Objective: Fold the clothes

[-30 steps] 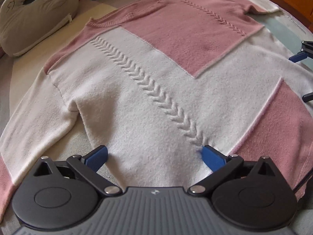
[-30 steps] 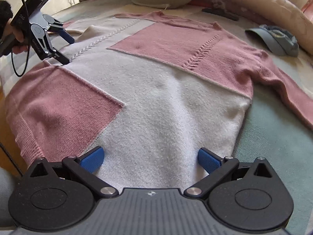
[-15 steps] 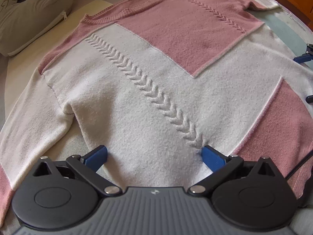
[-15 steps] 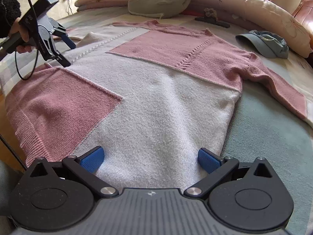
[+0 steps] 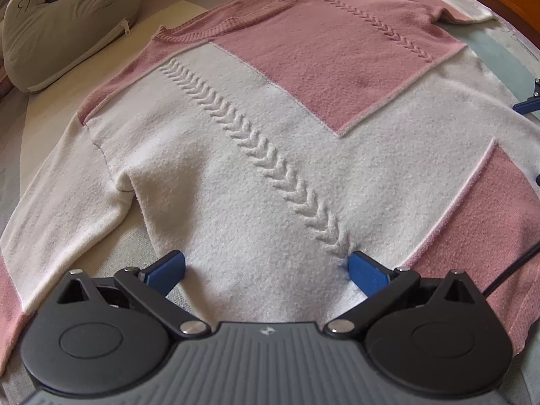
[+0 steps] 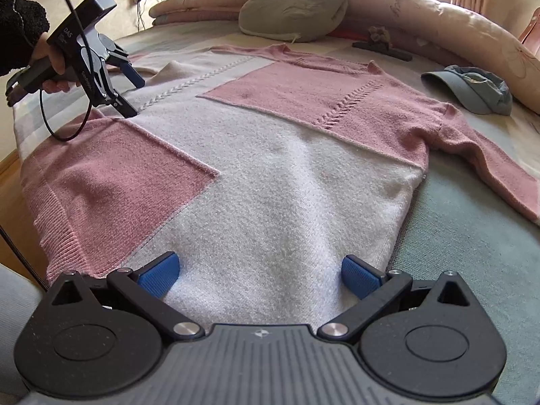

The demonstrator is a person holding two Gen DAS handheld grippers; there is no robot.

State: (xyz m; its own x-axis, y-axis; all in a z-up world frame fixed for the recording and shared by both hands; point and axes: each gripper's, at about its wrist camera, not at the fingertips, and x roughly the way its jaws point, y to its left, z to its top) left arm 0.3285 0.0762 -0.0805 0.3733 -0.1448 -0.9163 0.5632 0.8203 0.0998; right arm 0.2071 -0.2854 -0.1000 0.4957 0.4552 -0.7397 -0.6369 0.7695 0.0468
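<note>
Left hand-held gripper [image 5: 265, 268]: released, blue-padded fingers [image 5: 167, 268] spread wide at the bottom centre of the left wrist view. Its left pad sits at the side edge of the sweater body, over the bed cover; its right pad touches the lower end of a raised chevron cable stitch. In the right wrist view the same left hand-held gripper appears at upper left, held by a hand [image 6: 50, 59] in a dark fuzzy sleeve, finger tips down at the sweater's surface near the boundary of a pink block, nothing between them.

Right hand-held gripper [image 6: 260, 275]: also released, blue pads wide apart at the bottom centre of its view, resting low over the white knit, no fabric pinched.

Pink-and-white colour-block knit sweater [image 5: 270, 155]: lies flat and spread out on the bed, unfolded, filling the middle of both views. Neckline at the top of the left wrist view. White sleeve with a pink cuff end runs down the left side of that frame; pink sleeve extends toward the right edge of the right wrist view.

Grey-green bed cover [image 6: 455, 236]: visible at right of the right wrist view.

Olive-grey round cushion with a dark centre hole [image 6: 293, 3]: upper centre of the right wrist view, beyond the neckline.

Blue-grey cap [image 6: 479, 89]: upper right, near the pink shoulder, not touching it.
</note>
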